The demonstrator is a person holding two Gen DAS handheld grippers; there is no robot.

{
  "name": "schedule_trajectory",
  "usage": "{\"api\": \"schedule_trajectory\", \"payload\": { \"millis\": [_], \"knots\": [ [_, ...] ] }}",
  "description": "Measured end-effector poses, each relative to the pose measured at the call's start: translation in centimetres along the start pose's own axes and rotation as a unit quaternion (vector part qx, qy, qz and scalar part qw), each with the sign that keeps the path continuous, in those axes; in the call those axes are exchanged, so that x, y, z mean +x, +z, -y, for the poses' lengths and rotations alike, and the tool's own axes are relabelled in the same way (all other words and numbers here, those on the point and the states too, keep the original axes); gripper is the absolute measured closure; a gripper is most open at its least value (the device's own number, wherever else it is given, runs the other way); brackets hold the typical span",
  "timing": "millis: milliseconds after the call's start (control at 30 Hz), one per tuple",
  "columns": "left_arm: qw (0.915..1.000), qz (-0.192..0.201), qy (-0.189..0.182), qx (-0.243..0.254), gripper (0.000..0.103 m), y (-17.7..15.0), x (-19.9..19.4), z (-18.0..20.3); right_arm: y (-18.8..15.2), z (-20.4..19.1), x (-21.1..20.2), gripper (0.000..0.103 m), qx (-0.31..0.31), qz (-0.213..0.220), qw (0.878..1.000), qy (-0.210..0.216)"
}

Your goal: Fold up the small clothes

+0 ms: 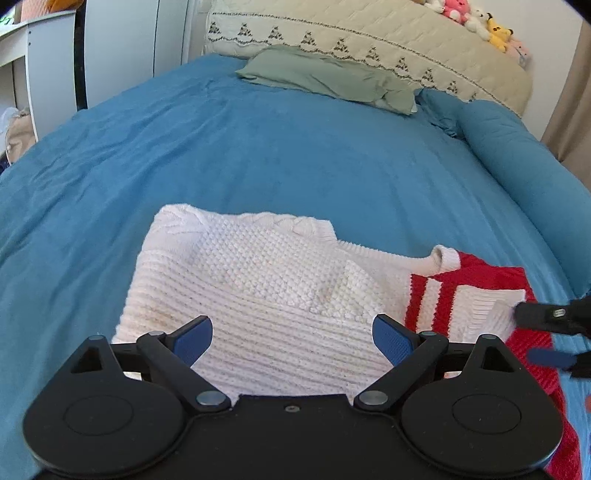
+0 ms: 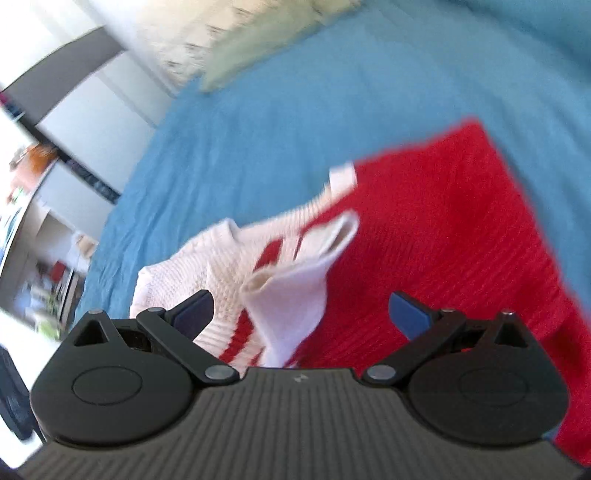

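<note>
A knitted sweater lies flat on the blue bed cover (image 1: 258, 140). Its white body (image 1: 258, 288) fills the middle of the left wrist view, and its red part (image 1: 491, 277) with white stripes lies to the right. My left gripper (image 1: 291, 339) hovers over the white knit, jaws wide open with nothing between the pads. My right gripper (image 1: 524, 334) reaches in from the right edge at the white sleeve cuff (image 1: 495, 314). In the blurred right wrist view, the right gripper (image 2: 303, 312) is open, the white cuff (image 2: 295, 291) loose between its fingers over the red knit (image 2: 443, 229).
A green folded cloth (image 1: 325, 77) lies at the far end of the bed against a cream quilted cover (image 1: 369, 33). Plush toys (image 1: 476, 18) sit on top of it. A rolled blue blanket (image 1: 517, 155) runs along the right side. White furniture (image 1: 22, 44) stands at the left.
</note>
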State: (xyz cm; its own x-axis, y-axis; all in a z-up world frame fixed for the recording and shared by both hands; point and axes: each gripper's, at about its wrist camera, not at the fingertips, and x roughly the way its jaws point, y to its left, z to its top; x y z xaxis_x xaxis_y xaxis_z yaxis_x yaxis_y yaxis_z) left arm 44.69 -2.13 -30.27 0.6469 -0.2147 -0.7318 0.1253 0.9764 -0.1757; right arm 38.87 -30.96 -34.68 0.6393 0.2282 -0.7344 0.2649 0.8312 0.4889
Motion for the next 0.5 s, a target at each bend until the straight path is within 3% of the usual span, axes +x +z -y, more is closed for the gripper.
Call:
{"api": "schedule_trajectory", "payload": {
  "millis": [133, 167, 200, 267, 500],
  "knots": [
    [0.9999, -0.006, 0.009, -0.008, 0.007, -0.5, 0.3, -0.1, -1.0, -2.4, 2.7, 0.000, -0.002, -0.010, 0.999, -0.035],
    [0.9999, -0.010, 0.007, -0.010, 0.007, -0.7, 0.3, -0.2, -1.1, -2.8, 3.1, 0.008, -0.009, -0.005, 0.999, -0.042],
    [0.9999, -0.013, 0.004, -0.008, 0.007, -0.7, 0.5, -0.3, -1.1, -3.0, 3.7, 0.020, -0.018, -0.004, 0.999, -0.046],
    [0.9999, -0.015, 0.005, 0.000, 0.007, -0.9, 0.6, -0.4, -0.9, -2.8, 4.5, 0.070, -0.021, -0.009, 0.998, -0.058],
    [0.9995, -0.027, 0.000, 0.014, 0.007, -1.5, 0.8, -0.5, -2.4, -0.7, 0.2, 0.076, -0.015, 0.048, 0.997, -0.053]
  ]
}}
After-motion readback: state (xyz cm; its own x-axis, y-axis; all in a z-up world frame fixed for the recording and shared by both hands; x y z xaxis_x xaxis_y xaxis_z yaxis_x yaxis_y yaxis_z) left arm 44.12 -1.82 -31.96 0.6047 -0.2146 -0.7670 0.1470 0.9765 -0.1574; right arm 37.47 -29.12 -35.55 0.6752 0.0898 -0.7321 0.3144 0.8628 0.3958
